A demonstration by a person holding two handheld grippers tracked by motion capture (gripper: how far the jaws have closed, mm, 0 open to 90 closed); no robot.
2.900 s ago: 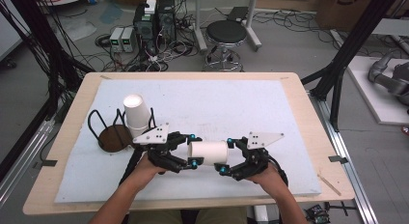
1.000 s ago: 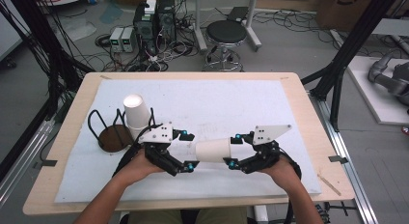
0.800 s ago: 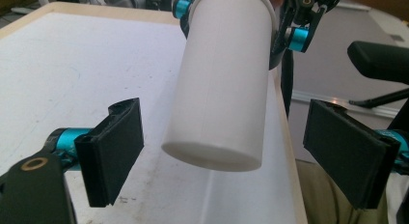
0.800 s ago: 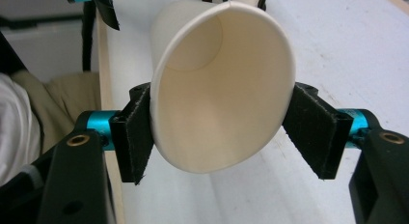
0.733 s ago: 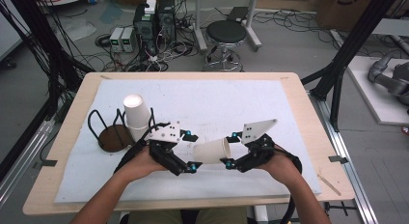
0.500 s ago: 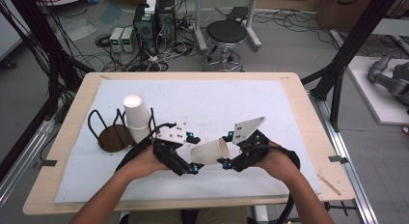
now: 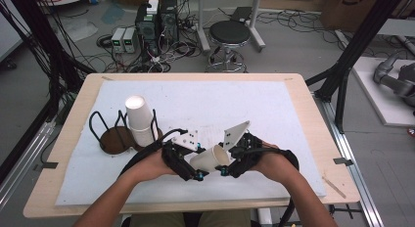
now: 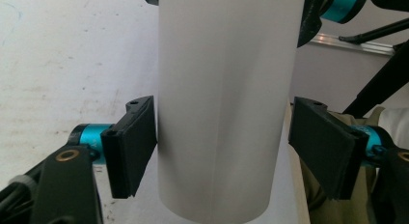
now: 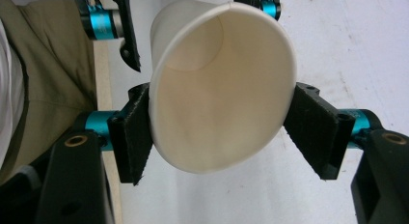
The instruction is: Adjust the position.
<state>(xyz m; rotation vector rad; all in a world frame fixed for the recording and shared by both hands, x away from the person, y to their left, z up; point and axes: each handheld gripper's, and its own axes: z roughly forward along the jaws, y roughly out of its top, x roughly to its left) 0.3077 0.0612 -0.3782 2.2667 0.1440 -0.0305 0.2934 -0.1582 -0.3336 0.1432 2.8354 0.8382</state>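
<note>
High cam overhead; both gripper cams close-up (sharing cup (image 7: pixel 210 157)).

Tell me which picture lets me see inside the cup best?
The right gripper view: the paper cup opens toward that camera, showing its bottom. The left gripper view shows its plain side; the high view shows it small.

A white paper cup (image 9: pixel 219 89) lies on its side between the two black jaws of the right gripper (image 9: pixel 219 137), its open mouth facing the camera and squeezed into an oval. Both jaw pads press against the rim, one on each side. The cup's round base shows deep inside, toward the upper left. Beyond the cup, the left gripper (image 9: pixel 193 11) reaches in from the top with its teal fittings on either side of the cup's far end. Under the cup lies a white mat (image 9: pixel 347 55). Left of the cup are a strip of wooden table edge (image 9: pixel 100 79) and a person's khaki trousers (image 9: pixel 43 74).
</note>
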